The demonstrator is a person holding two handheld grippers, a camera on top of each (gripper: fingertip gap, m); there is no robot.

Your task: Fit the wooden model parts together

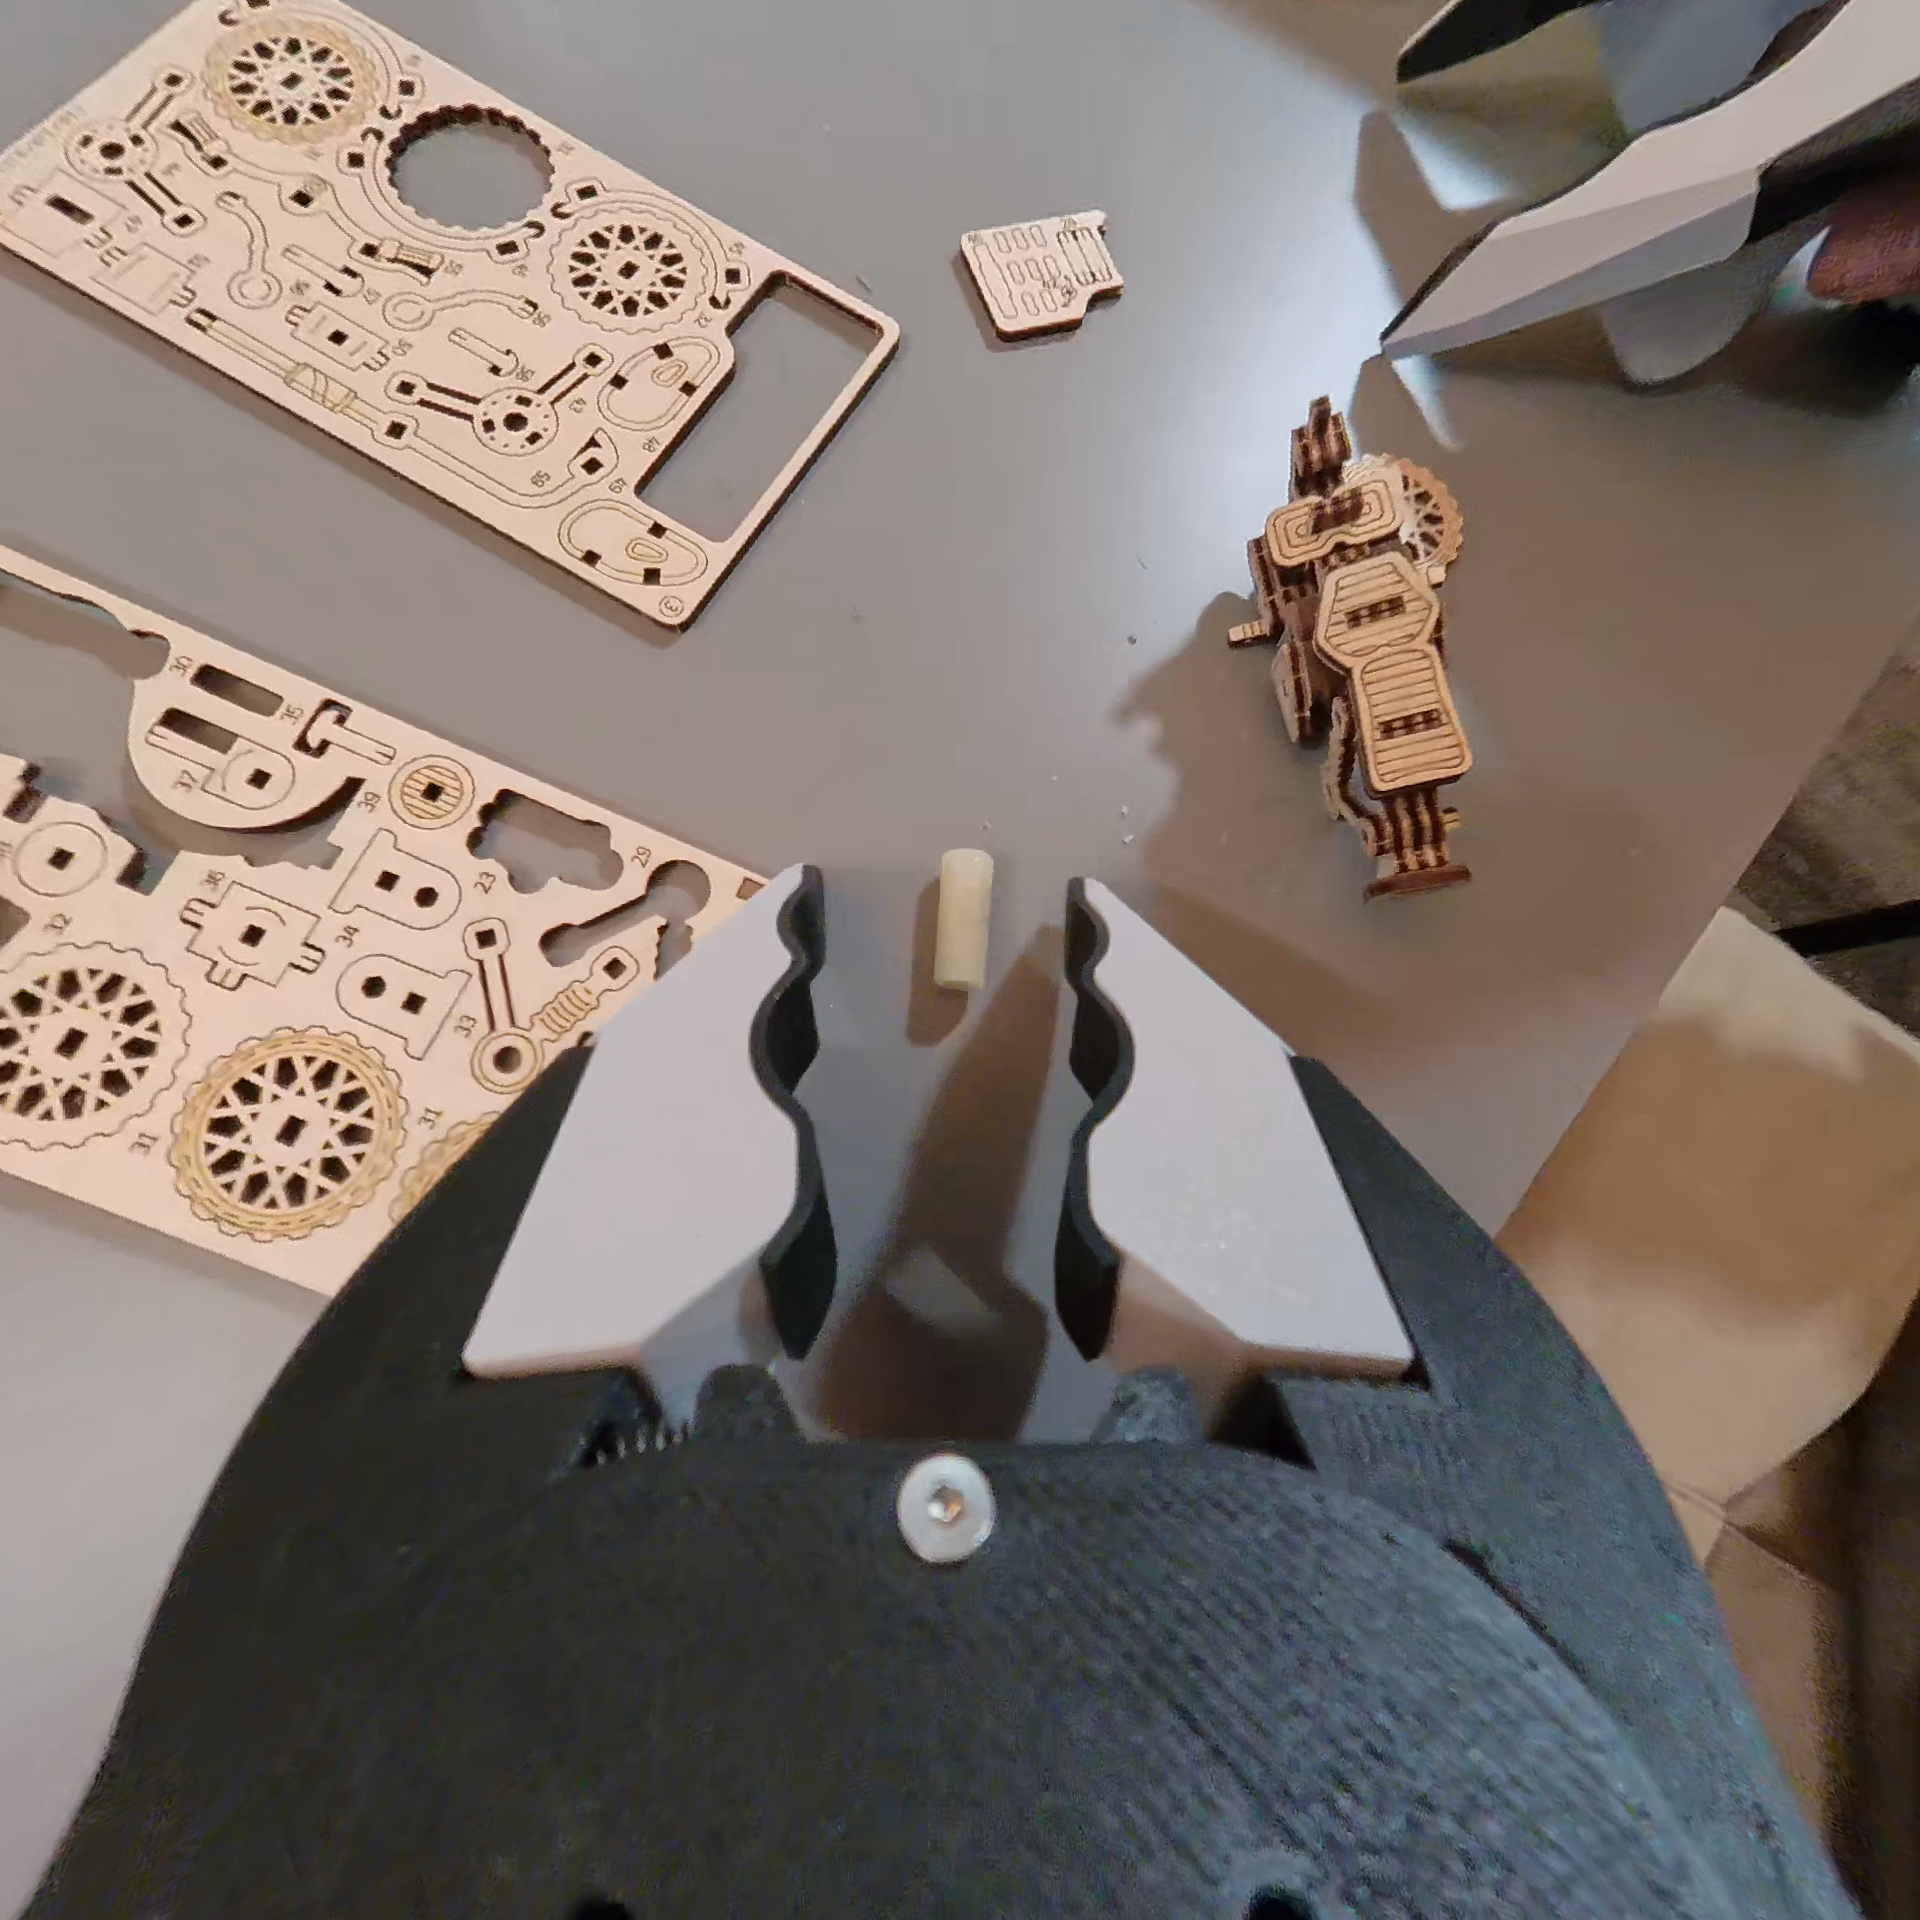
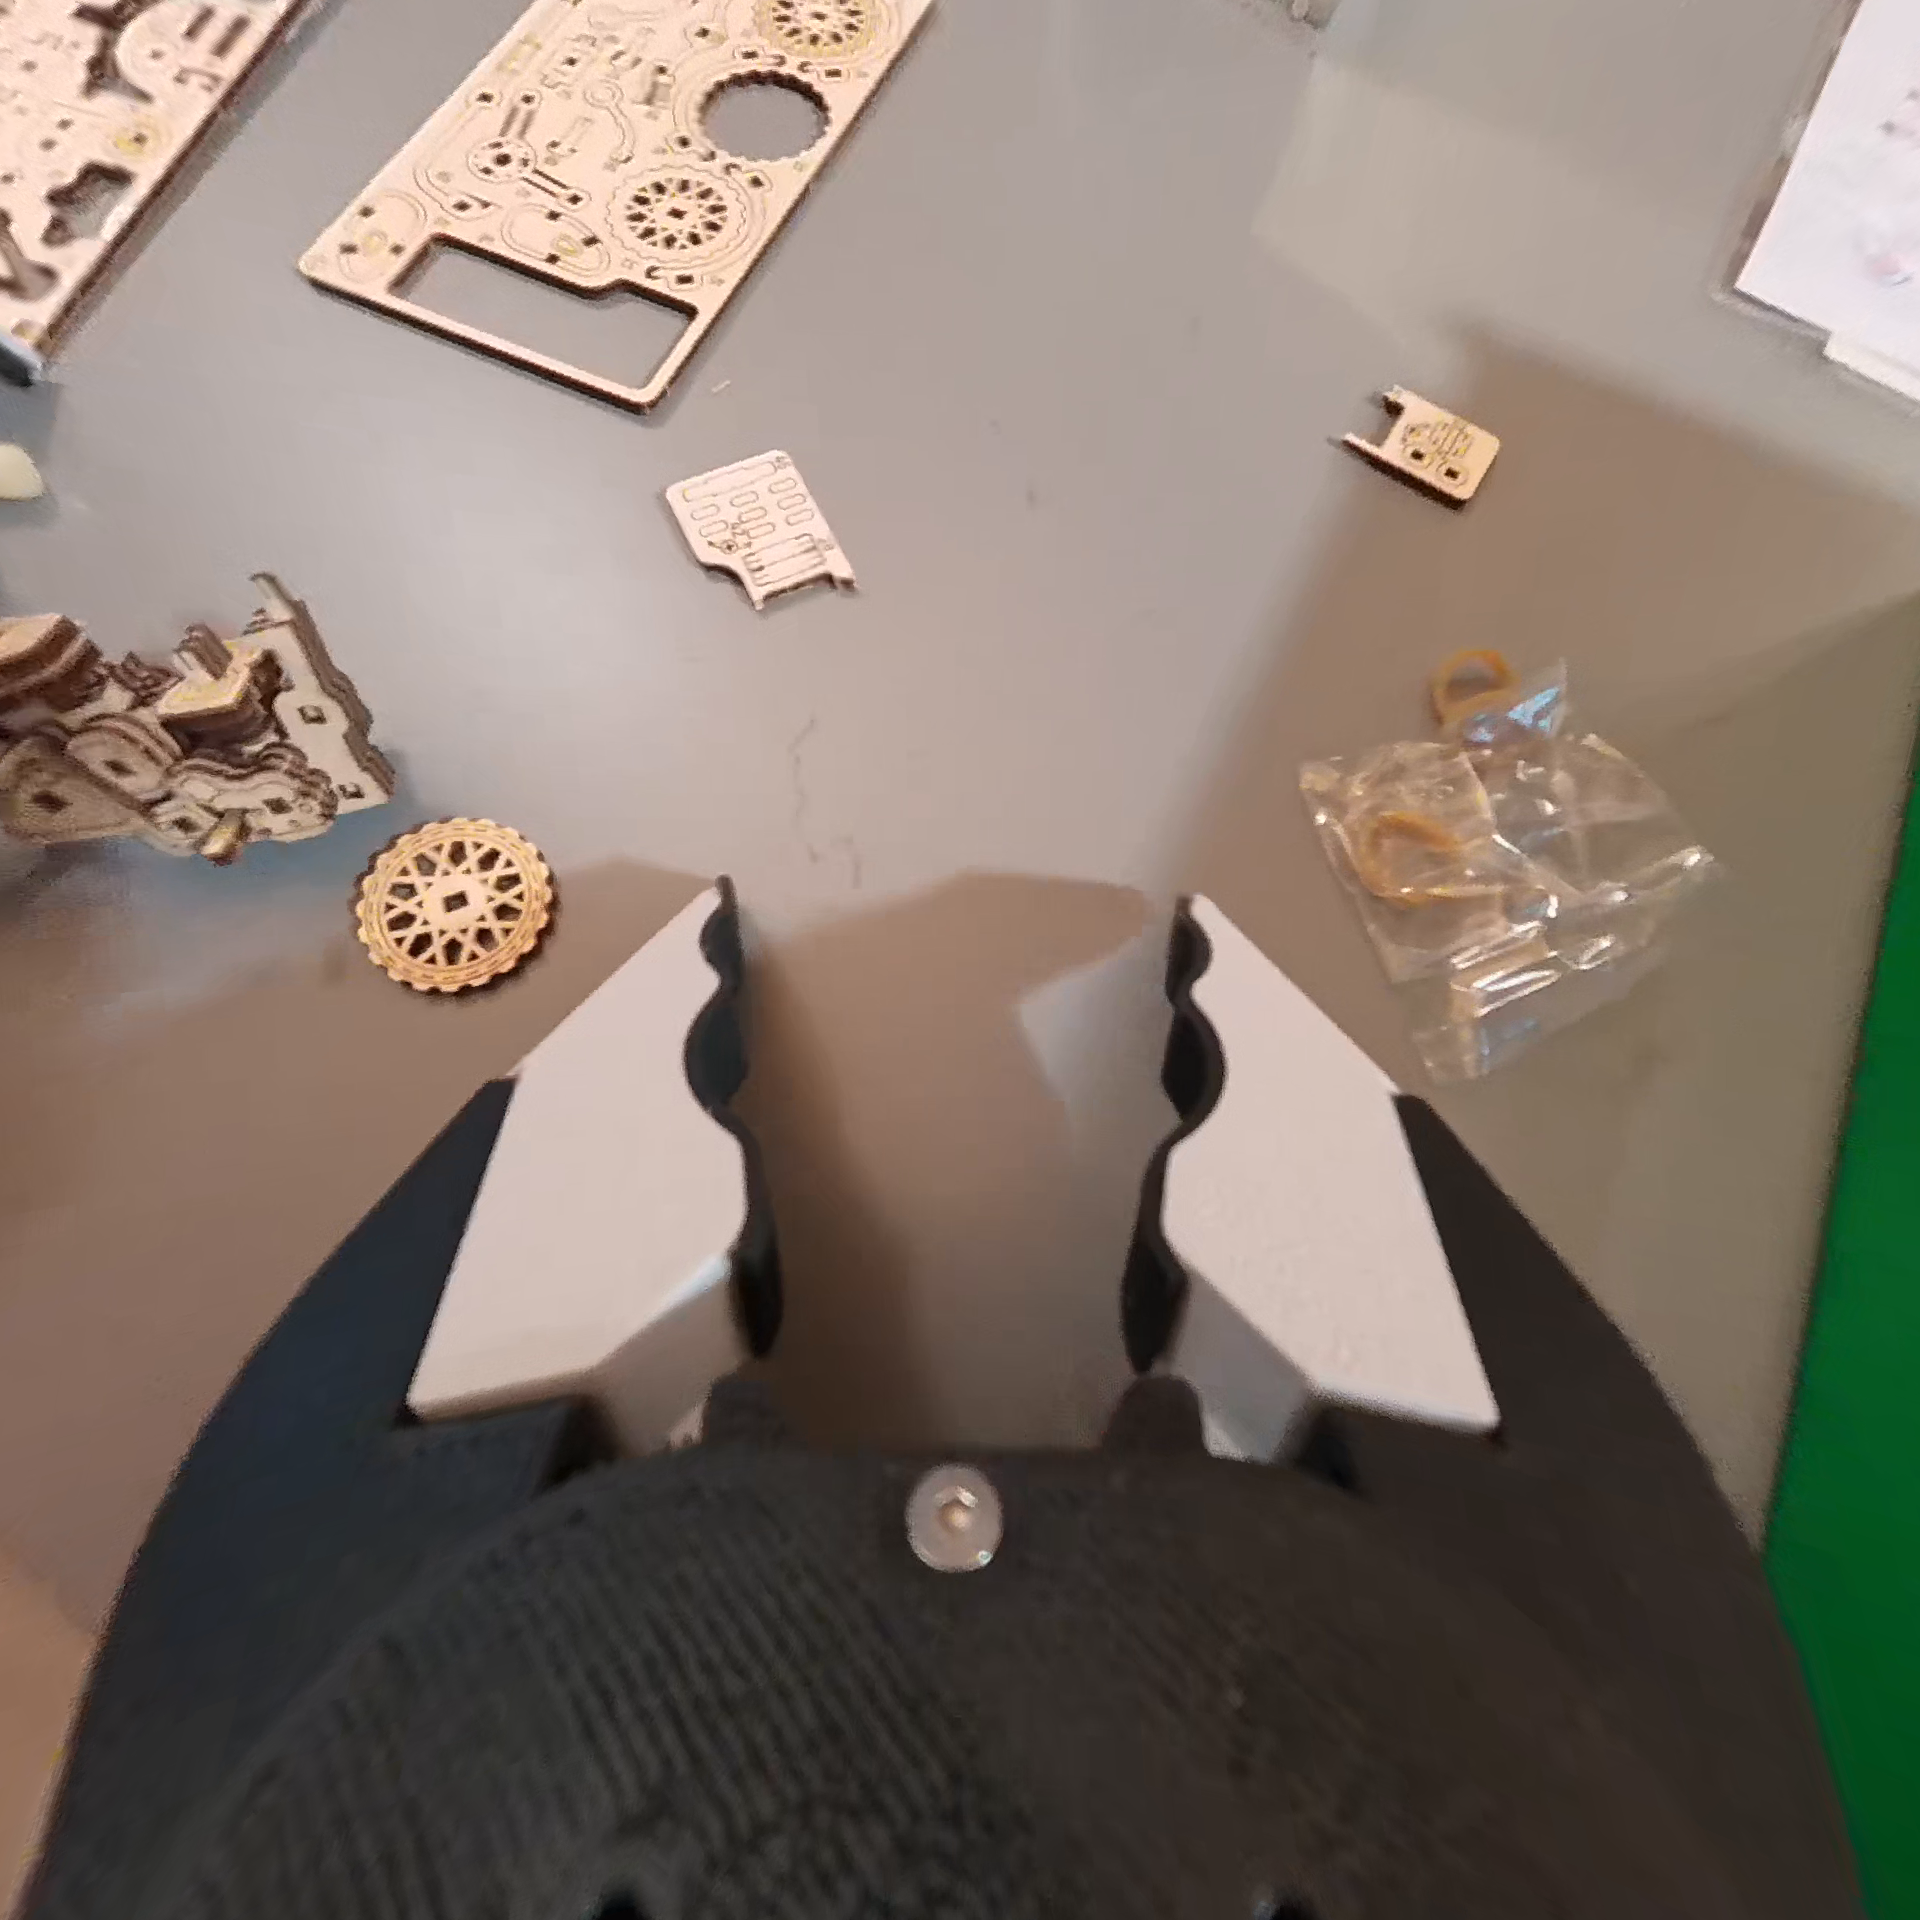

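Observation:
A part-built wooden model (image 1: 1361, 644) lies on the grey table, right of my left gripper; it also shows at the left of the right wrist view (image 2: 177, 738). A loose wooden gear wheel (image 2: 455, 908) lies beside it. My left gripper (image 1: 943, 896) is open and empty, its jaws either side of a small cream cylinder (image 1: 964, 918) on the table. My right gripper (image 2: 951, 902) is open and empty above bare table; it also shows at the top right of the left wrist view (image 1: 1397, 197). Two small flat wooden pieces (image 2: 762, 528) (image 2: 1429, 462) lie further off.
Two laser-cut wooden sheets (image 1: 416, 301) (image 1: 260, 956) lie at the left. A clear plastic bag (image 2: 1496, 862) with rubber bands and a loose rubber band (image 2: 1470, 681) lie right of my right gripper. White paper (image 2: 1849, 177) is at the far right. The table edge (image 1: 1662, 987) runs close on the right.

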